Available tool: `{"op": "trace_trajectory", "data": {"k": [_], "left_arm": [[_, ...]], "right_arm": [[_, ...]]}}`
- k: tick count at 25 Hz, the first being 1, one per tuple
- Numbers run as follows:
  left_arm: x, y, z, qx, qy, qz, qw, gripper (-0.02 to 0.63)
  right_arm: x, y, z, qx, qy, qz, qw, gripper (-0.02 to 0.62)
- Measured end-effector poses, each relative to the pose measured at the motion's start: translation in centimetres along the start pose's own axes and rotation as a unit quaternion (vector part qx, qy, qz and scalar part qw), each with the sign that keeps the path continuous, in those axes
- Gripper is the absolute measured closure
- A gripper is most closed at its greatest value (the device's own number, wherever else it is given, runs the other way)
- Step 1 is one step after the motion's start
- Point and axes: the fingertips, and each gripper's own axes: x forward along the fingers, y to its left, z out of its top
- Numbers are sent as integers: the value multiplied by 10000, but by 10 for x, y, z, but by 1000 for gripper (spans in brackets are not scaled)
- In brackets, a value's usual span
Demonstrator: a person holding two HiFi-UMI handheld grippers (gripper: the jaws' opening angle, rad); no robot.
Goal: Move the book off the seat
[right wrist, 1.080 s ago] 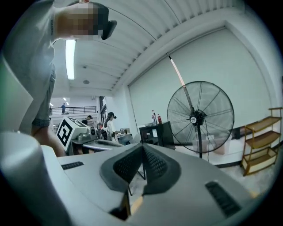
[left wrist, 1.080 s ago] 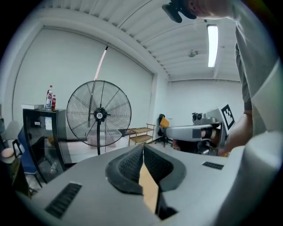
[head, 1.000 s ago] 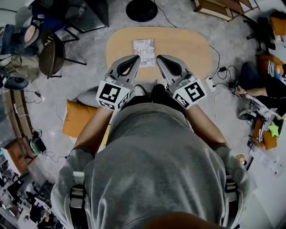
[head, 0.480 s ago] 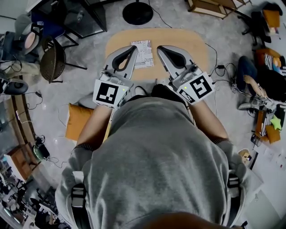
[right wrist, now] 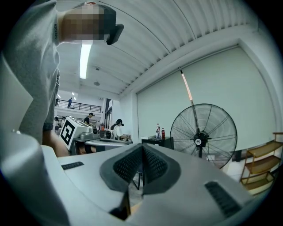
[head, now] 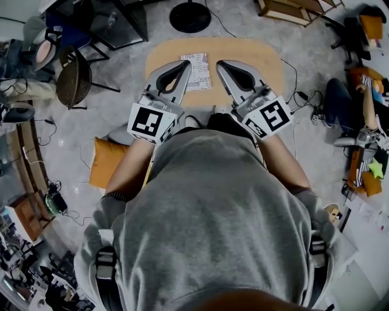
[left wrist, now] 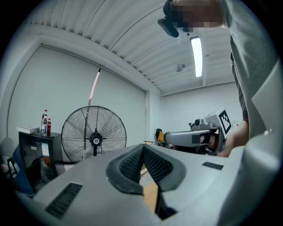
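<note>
A white book with printed lettering lies flat on the light wooden seat in the head view. My left gripper is held above the seat with its tip at the book's left edge, jaws shut and empty. The right gripper hovers just right of the book, also shut with nothing in it. In the left gripper view the closed jaws point out level into the room, and the right gripper shows beside them. The right gripper view shows its shut jaws the same way.
A black wire chair stands left of the seat and an orange cushion lies on the floor at the lower left. A large floor fan stands beyond the seat, its round base at the top. Cables and a seated person are at the right.
Both grippers have moved forward over the seat, closer to the book; the left tip now reaches the book's left edge. Both jaws stay shut.
</note>
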Motion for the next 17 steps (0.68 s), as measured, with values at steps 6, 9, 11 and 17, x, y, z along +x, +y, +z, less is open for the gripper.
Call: {"op": "trace_trajectory", "data": {"k": [6,9,11,17], "left_arm": [[5,5,-3,-48,18,-36,10000,591],[7,8,-4,-41,56,-28,10000,591],[8,10,-8,-32,65,-43,10000,591],[13,14,-9,-64,88,-50,9999,591]], "right_arm": [[4,-4,-3,61,27,4,10000,589],[6,-8,-7,259,12,-20,9997,589],[7,-10,-9,296,25,-35,9996,589],[11,-15,-12,296,55,-20,9995,589]]}}
